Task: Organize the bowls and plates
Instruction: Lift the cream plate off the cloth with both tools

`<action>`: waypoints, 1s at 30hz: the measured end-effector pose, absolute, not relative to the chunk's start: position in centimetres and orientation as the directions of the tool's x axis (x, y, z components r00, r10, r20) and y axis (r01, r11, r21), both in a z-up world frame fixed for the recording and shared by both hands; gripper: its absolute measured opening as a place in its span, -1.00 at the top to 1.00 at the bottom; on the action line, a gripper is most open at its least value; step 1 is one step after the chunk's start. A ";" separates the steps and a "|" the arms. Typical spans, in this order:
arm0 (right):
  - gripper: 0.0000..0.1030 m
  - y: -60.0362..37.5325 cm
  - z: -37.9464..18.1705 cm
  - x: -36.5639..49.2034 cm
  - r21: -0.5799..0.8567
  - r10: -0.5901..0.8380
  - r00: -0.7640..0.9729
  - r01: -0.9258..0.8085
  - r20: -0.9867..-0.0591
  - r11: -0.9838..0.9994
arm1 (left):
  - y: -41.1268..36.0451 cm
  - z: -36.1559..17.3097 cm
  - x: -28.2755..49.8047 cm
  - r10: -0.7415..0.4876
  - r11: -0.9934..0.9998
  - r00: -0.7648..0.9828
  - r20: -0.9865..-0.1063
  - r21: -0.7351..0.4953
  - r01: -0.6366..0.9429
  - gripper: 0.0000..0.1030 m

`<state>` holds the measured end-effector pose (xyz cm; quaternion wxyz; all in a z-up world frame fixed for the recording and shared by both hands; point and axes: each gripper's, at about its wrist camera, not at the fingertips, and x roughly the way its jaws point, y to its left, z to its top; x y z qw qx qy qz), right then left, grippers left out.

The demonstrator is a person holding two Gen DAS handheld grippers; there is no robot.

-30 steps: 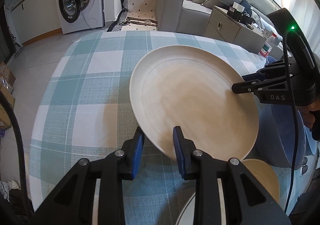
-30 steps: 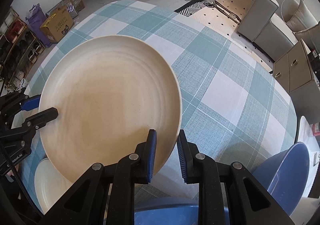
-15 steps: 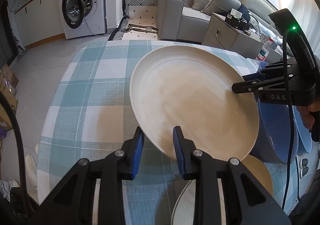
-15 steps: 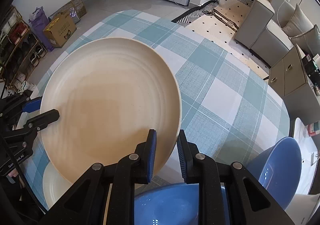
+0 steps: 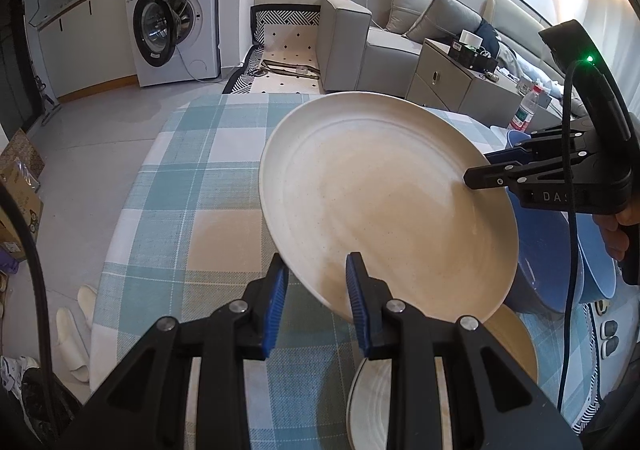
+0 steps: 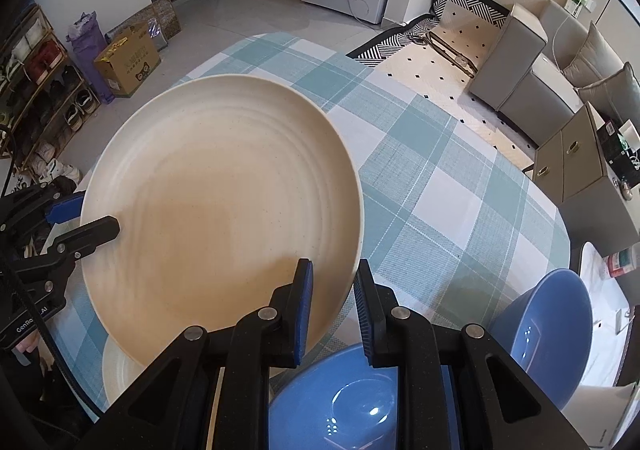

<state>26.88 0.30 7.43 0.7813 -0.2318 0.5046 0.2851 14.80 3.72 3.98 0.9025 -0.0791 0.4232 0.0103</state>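
A large cream plate (image 5: 384, 206) (image 6: 224, 210) hangs in the air above the checked table, held by both grippers at opposite rims. My left gripper (image 5: 316, 278) is shut on its near rim; it shows at the left of the right wrist view (image 6: 86, 218). My right gripper (image 6: 332, 286) is shut on the other rim; it shows at the right of the left wrist view (image 5: 480, 172). Below the plate lie a tan plate (image 5: 516, 342) and a white plate (image 5: 368, 402). Two blue bowls (image 6: 352, 402) (image 6: 548, 334) stand near the right gripper.
The table (image 6: 440, 178) carries a teal and white checked cloth. Around it are a washing machine (image 5: 172, 34), a grey sofa (image 5: 360, 42), a cabinet (image 6: 580, 162), a shoe rack (image 6: 36, 82) and a cardboard box (image 6: 128, 62). Slippers (image 5: 72, 330) lie on the floor.
Both grippers have lifted the cream plate higher above the table, still holding its rims. More of the room and the blue bowls now shows beneath.
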 end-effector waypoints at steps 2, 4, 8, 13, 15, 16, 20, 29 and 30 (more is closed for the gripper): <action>0.59 0.3 7.8 26.3 -0.075 0.218 0.335 -0.681 -0.917 0.729 | 3.8 4.2 14.4 -0.043 0.988 0.646 -0.762 -0.129 -0.086 0.46; 0.59 0.3 8.1 25.9 -0.073 0.225 0.340 -0.679 -0.913 0.730 | 3.8 4.5 13.9 -0.040 0.988 0.652 -0.758 -0.128 -0.088 0.46; 0.59 0.0 8.6 24.9 -0.070 0.237 0.348 -0.679 -0.907 0.731 | 3.7 4.8 13.2 -0.031 0.989 0.658 -0.752 -0.118 -0.089 0.46; 0.59 -0.5 8.9 23.7 -0.069 0.245 0.359 -0.675 -0.901 0.735 | 3.4 5.2 12.4 -0.028 0.990 0.669 -0.743 -0.115 -0.087 0.46; 0.59 -0.7 8.9 23.3 -0.068 0.246 0.361 -0.672 -0.899 0.737 | 3.3 5.3 12.1 -0.027 0.990 0.673 -0.739 -0.112 -0.083 0.46; 0.59 -0.8 9.0 23.1 -0.069 0.246 0.363 -0.671 -0.899 0.738 | 3.2 5.3 11.9 -0.028 0.990 0.675 -0.738 -0.112 -0.082 0.46; 0.59 -1.0 8.9 22.1 -0.078 0.241 0.372 -0.668 -0.896 0.740 | 2.9 5.2 11.3 -0.023 0.992 0.677 -0.736 -0.103 -0.077 0.46; 0.59 -1.7 8.6 19.8 -0.076 0.249 0.381 -0.664 -0.890 0.744 | 2.8 4.9 10.2 -0.019 0.992 0.687 -0.727 -0.102 -0.080 0.46; 0.59 -1.7 8.6 19.6 -0.074 0.250 0.381 -0.663 -0.890 0.745 | 2.7 4.9 10.0 -0.020 0.992 0.688 -0.726 -0.102 -0.079 0.46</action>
